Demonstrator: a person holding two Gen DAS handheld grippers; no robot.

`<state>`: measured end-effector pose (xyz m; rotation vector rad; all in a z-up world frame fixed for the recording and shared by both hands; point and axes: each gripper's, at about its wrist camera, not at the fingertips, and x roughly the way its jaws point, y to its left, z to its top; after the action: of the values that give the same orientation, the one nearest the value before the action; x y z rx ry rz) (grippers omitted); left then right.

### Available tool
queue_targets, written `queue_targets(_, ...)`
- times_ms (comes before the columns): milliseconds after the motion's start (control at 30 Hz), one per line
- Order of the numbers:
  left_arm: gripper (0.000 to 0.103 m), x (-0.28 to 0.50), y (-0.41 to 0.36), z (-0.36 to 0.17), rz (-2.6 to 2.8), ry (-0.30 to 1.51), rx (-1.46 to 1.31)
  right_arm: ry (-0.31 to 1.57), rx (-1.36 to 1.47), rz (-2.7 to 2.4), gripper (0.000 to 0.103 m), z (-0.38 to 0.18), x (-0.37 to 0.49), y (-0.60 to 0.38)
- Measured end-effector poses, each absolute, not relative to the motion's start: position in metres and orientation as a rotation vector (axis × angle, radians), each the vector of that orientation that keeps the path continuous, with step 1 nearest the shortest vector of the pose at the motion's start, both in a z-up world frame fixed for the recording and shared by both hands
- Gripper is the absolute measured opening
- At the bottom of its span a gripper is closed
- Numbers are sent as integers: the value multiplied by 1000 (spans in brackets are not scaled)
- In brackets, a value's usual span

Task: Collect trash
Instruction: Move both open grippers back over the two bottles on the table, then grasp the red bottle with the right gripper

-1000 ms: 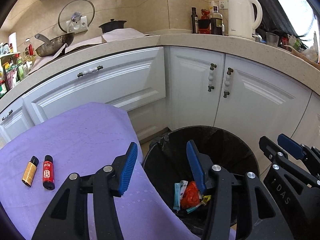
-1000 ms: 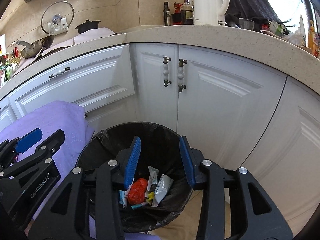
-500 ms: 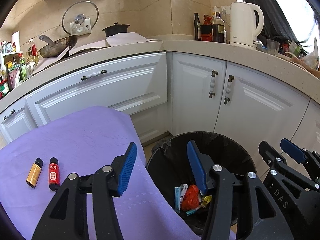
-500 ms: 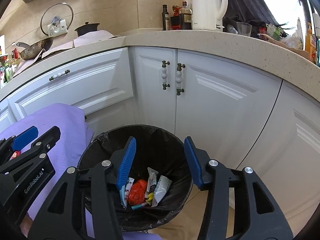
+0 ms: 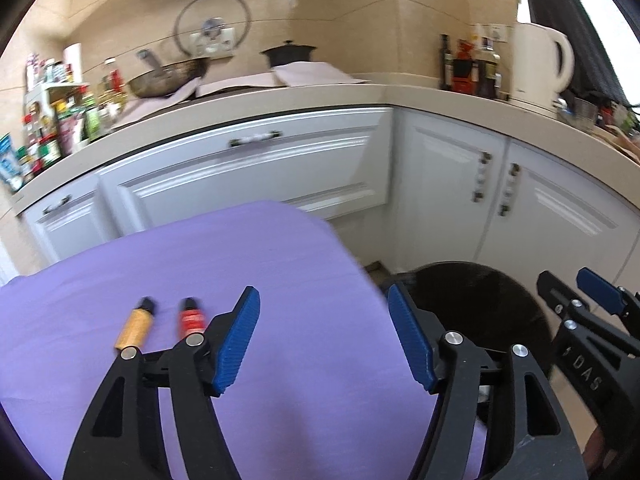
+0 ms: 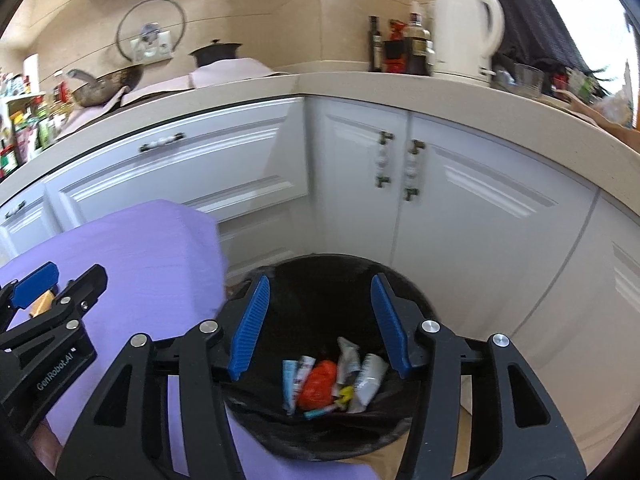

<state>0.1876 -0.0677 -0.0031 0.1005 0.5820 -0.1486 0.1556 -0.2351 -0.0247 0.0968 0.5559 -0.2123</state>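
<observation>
While its jaws were opening with nothing between them, the left tool [image 5: 324, 340] was held over the purple-covered desk [image 5: 280, 264]. Two small bottles, amber [image 5: 134, 328] and red [image 5: 191, 318], lay at ten o'clock from it. The right tool [image 6: 320, 324], jaws also opening and empty, was held above the black bin [image 6: 320, 276], where wrappers [image 6: 332, 380] were piled.

Both wrist views are evenly bright, and daylight from a window [image 6: 616, 20] at the upper right blows out to white. Motion blur smears the cabinets [image 5: 248, 168] and countertop clutter. Fisheye distortion bends the countertop edge [image 6: 440, 92], and dark vignetting fills the corners.
</observation>
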Motion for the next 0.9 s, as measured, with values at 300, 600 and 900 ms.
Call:
queue_targets(300,71,188,18,2,26,588,41,562,55,-86,56,-18,174,-173)
queue_targets(600,71,189,86,-4,154,605,9,591,12,24,57,-21,193,-112)
queue_targets(900,71,191,132,-19,233,660,-18,650,-48,133,57,-33,214,-54)
